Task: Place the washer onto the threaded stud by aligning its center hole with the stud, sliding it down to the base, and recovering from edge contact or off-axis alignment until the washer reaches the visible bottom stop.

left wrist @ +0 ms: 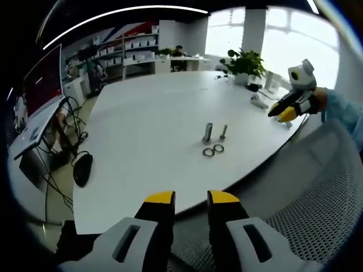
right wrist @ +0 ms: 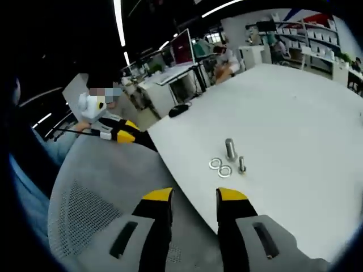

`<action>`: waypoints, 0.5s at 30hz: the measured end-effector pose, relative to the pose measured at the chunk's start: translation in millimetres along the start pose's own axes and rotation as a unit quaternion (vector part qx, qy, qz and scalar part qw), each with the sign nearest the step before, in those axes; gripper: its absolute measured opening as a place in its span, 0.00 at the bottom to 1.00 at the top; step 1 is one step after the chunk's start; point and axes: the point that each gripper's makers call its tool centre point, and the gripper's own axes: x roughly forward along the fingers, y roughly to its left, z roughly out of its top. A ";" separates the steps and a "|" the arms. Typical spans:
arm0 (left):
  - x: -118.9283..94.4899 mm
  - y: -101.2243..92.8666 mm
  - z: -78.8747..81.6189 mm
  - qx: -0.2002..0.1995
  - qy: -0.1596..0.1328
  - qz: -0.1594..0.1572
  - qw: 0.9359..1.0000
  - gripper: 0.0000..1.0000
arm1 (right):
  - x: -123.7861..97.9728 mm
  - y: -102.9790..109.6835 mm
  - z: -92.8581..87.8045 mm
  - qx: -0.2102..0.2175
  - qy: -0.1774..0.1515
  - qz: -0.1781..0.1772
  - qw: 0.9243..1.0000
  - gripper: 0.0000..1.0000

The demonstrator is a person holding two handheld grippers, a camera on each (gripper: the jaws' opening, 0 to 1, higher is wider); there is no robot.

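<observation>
Ahead of the tongs, shiny metal washers (left wrist: 213, 150) and studs (left wrist: 207, 132) sit on a smooth matt white bench (left wrist: 147, 130); grey mesh chair (right wrist: 102, 192) below.

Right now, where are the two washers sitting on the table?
In the left gripper view the two washers lie side by side on the white table, near its edge, just in front of the two upright studs. Both grippers are apart from them.

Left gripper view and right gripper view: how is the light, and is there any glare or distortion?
Left gripper view: the windows behind the plant are blown out white, and the white table edge bows from fisheye. Right gripper view: ceiling light strips curve; the washers and stud look small but sharp.
</observation>
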 end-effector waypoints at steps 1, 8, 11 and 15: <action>-0.1 0.3 0.1 0.000 0.000 0.001 1.000 0.21 | -0.7 2.7 -2.3 0.000 -0.004 -0.003 1.000 0.32; -0.1 1.3 -0.2 -0.001 0.000 0.002 1.000 0.21 | -5.5 11.1 -9.1 0.001 -0.026 -0.009 1.000 0.31; -0.2 1.7 -0.4 -0.002 0.000 0.004 1.000 0.22 | -12.6 26.1 -5.8 -0.011 -0.050 0.002 0.999 0.31; 0.3 1.4 -0.6 -0.001 0.001 0.001 1.000 0.22 | -13.0 34.6 -19.4 -0.005 -0.038 -0.004 0.999 0.30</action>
